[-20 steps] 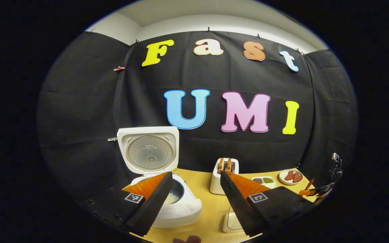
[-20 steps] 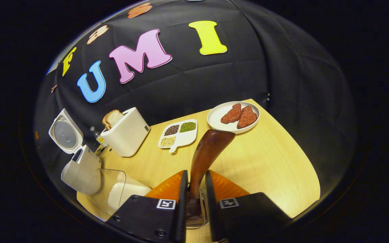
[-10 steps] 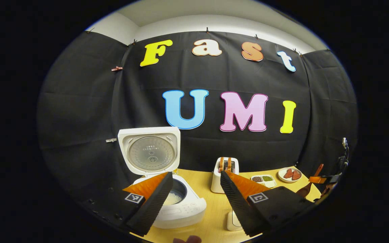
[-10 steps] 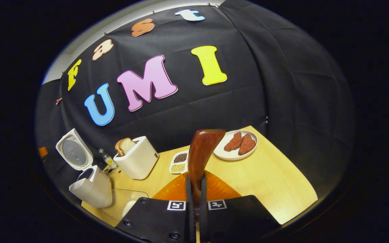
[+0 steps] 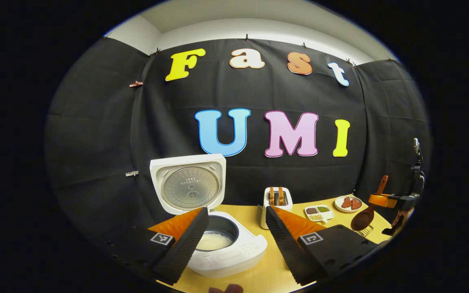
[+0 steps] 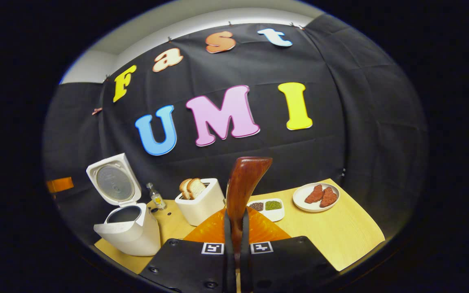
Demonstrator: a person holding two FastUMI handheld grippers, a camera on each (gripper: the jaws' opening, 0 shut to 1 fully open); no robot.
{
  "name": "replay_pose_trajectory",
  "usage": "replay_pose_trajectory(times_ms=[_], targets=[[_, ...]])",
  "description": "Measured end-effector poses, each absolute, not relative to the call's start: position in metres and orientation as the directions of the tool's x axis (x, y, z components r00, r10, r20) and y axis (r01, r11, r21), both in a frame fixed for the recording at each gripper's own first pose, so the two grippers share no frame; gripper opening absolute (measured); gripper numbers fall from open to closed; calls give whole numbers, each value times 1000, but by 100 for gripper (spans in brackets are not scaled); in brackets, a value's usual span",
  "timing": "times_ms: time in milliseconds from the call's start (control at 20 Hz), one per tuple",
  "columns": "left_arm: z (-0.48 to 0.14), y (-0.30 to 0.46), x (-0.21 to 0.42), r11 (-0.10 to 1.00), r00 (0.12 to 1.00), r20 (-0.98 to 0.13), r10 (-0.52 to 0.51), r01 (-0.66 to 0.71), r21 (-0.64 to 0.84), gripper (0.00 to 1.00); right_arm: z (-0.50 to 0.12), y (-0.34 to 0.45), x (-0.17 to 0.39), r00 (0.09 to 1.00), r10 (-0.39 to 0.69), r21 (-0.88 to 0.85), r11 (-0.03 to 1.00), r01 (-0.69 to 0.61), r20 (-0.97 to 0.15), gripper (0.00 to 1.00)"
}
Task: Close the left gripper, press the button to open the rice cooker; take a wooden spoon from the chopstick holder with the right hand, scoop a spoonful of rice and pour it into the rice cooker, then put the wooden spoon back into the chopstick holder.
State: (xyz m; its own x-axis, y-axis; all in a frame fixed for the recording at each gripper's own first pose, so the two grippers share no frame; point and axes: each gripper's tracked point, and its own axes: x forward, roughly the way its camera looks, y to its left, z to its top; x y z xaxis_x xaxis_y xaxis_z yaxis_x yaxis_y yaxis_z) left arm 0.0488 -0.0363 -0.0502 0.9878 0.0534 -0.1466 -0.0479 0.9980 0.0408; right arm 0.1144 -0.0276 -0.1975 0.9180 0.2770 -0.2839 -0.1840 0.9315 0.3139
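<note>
Holding the wooden spoon (image 6: pixel 243 183) clamped in your right gripper (image 6: pixel 235 228), you keep it right of the open rice cooker (image 5: pixel 222 244), ready to scoop; your left gripper (image 5: pixel 234 240) stands apart.

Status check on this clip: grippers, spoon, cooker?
Left gripper open, empty. Right gripper shut on wooden spoon, lifted above the table. Rice cooker lid up, rice inside. Nothing in the way.

We see a light wooden table (image 6: pixel 340 232) ahead of the right gripper (image 6: pixel 235 221), bearing an open rice cooker (image 6: pixel 126 230) far left, a toaster (image 6: pixel 202 202), a divided dish (image 6: pixel 269 207) and a plate (image 6: pixel 315 197) right.
</note>
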Motion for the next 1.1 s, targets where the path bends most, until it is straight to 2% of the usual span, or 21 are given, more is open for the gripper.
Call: replay_pose_trajectory(times_ms=[100,400,700,850,1000,1100], targets=[[-51,-28,46,999,988,-148,42,-38,30,97,-215,3,112,905,288,256,943,-212,-312,9],[-57,3,38,999,987,-158,40,-39,13,97,-285,47,113,888,221,10,971,-238,-404,9],[-67,34,35,999,984,-174,46,-46,4,97,-339,48,109,870,106,-112,977,-181,-482,9],[-73,46,35,999,982,-182,48,-48,0,97,-346,55,103,861,97,-41,990,-135,-500,9],[-78,53,34,999,981,-189,49,-52,-11,97,-350,72,100,839,118,176,984,-27,-531,9],[-79,56,33,999,980,-193,45,-49,-17,97,-351,83,97,821,160,339,940,43,-549,9]])
